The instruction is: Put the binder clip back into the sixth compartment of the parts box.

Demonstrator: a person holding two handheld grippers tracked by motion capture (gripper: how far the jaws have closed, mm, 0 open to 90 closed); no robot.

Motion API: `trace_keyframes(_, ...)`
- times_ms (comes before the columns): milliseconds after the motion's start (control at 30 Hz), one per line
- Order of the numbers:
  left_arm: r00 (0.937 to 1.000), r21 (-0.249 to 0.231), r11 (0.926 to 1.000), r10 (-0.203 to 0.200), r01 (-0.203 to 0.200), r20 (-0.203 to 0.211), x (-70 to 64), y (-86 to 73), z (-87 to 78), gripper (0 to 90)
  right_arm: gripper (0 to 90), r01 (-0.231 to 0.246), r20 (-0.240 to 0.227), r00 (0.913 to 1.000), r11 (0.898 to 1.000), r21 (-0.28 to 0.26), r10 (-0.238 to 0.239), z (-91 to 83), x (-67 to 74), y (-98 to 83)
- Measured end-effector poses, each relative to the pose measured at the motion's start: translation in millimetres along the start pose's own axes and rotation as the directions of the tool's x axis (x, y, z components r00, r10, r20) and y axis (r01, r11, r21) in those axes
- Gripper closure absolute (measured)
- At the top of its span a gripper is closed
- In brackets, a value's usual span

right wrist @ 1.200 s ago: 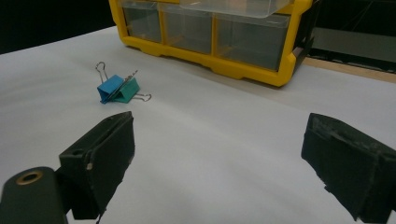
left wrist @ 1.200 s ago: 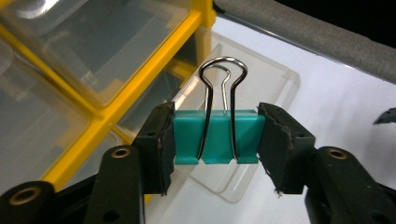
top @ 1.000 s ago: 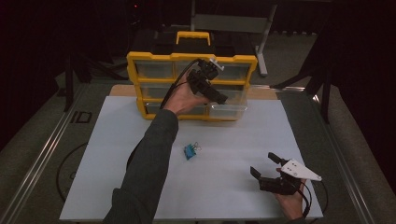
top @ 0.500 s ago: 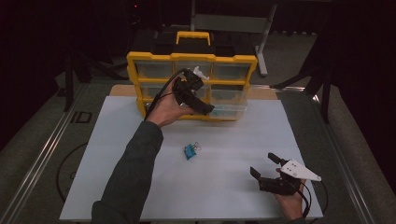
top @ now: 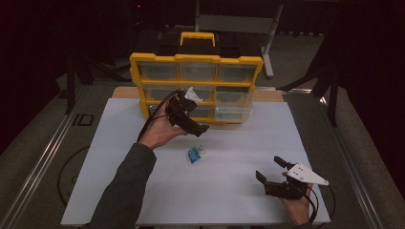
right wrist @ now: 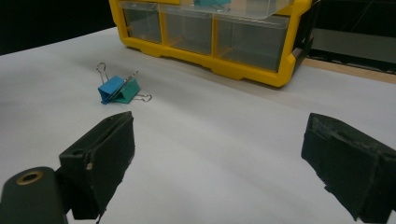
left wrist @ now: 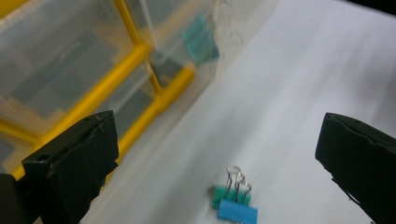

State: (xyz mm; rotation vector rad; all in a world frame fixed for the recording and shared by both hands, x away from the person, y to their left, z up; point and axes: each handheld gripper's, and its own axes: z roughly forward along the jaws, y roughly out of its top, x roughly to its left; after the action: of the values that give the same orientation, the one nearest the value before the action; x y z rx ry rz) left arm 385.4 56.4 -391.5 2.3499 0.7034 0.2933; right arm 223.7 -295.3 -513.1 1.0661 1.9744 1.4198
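As it draws back from the organizer (top: 196, 86) toward the binder clips (top: 194, 154), the left gripper (top: 191, 120) gapes empty; right gripper (top: 272, 174) stays open.

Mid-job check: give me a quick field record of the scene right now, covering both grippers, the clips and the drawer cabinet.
left gripper: open, empty, above the white sheet in front of the cabinet
right gripper: open, empty, near the sheet's front right
blue and teal binder clips: two, touching, lying on the white paper sheet
yellow plastic drawer cabinet with clear drawers: at the far edge of the sheet
clear pulled-out drawer: lower right, holds a teal clip
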Motion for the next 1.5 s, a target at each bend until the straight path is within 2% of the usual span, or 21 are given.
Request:
trace_keyframes(400,0.9998,0.007,1.0,-0.001,0.0,0.02,-7.8,-35.9,8.1,0.1,9.5,-0.001,0.001,1.0,1.0,0.0,0.001,-0.3,-0.1,-0.1)
trace_keyframes(700,0.9989,0.03,0.9995,0.002,-0.003,0.047,-14.1,-61.5,23.3,0.1,9.5,0.0,0.001,1.0,1.0,0.002,0.0,-0.1,0.0,-0.2)
trace_keyframes(733,0.9985,0.038,0.9993,0.001,-0.003,0.054,-15.6,-67.6,27.5,0.1,9.5,0.0,0.001,1.0,1.0,0.002,0.0,-0.2,0.0,-0.2)
trace_keyframes(1067,0.997,0.091,0.9958,-0.001,-0.006,0.077,-20.2,-87.6,46.6,0.5,9.5,-0.006,0.002,1.0,1.0,0.0,0.006,-0.7,-0.5,-0.3)
trace_keyframes(1167,0.9967,0.124,0.9923,0.002,-0.012,0.081,-20.5,-95.0,56.4,0.8,9.5,-0.003,0.002,1.0,1.0,0.0,0.003,-0.6,-0.5,-0.4)
trace_keyframes(1433,0.9959,0.15,0.9887,-0.006,-0.008,0.09,-19.3,-104.0,70.1,9.8,9.5,-0.005,0.002,1.0,1.0,0.001,0.005,-0.8,-0.6,-0.3)
trace_keyframes(1500,0.9956,0.161,0.9869,0.001,-0.016,0.093,-18.9,-106.0,75.6,18.0,9.5,-0.002,0.002,1.0,1.0,0.001,0.002,-0.4,-0.4,-0.4)
